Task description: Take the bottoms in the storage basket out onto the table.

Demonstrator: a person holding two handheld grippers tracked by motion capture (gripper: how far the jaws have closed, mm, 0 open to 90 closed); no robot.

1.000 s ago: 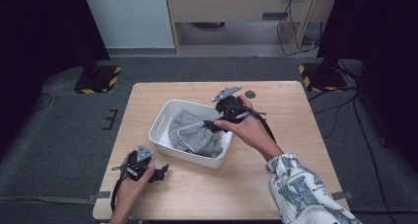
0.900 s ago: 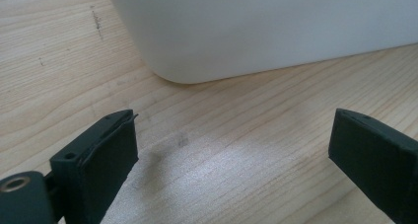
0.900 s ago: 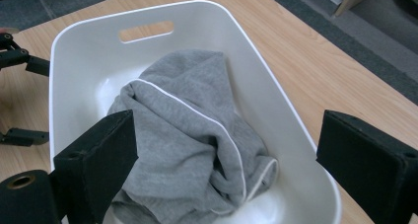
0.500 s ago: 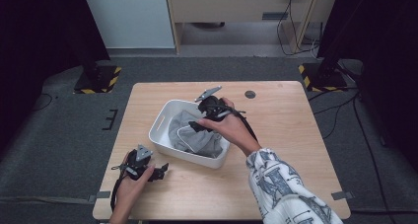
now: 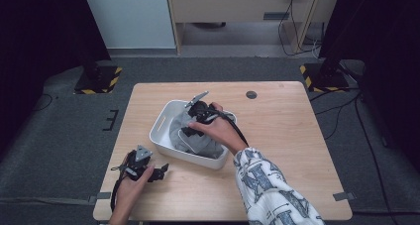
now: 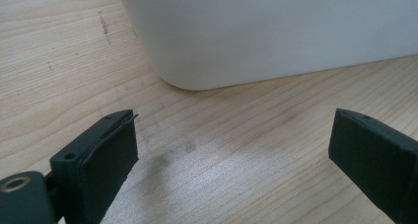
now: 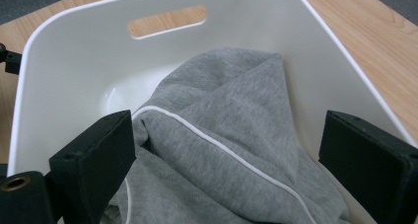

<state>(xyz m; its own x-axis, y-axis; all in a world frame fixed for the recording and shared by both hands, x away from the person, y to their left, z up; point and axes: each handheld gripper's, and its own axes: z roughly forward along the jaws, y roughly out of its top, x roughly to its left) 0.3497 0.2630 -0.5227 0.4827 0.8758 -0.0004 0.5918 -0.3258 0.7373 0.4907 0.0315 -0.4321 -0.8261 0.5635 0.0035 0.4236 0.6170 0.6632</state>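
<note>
With the jaws of our right gripper (image 7: 226, 160) spread wide over the grey sweatshirt (image 7: 231, 150), which lies bunched inside the white bin (image 7: 59, 61), we judge the reach into the bin underway; next we should lower and close on a fold. Our left gripper (image 6: 231, 150), jaws apart and empty, rests on the surface (image 6: 59, 46) just beside the bin's outer wall.
</note>
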